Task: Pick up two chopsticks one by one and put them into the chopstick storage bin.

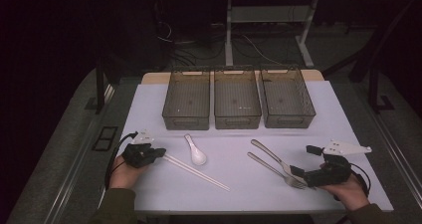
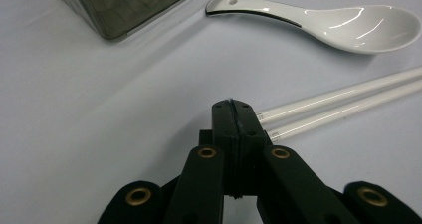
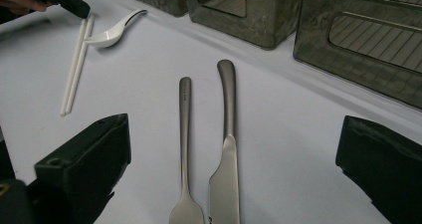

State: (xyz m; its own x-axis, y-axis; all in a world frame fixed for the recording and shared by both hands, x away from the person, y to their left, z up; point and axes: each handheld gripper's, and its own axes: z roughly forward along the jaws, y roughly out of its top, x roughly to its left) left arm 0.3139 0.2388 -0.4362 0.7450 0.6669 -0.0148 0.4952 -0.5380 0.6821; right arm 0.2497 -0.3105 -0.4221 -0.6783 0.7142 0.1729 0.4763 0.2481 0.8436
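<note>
Your left gripper (image 1: 158,153) has its jaws pressed together at the near ends of the white chopsticks (image 1: 196,171), just left of the white spoon (image 1: 195,150); whether they pinch the sticks I cannot tell. The chopsticks look thin, stiff, light and glossy, so likely slippery: take both together near that end. Right of the spoon lie a matte steel fork (image 3: 185,134) and knife (image 3: 226,149), with your right gripper (image 1: 298,171) standing wide open around their heads. Three grey bins (image 1: 238,104) sit beyond.
</note>
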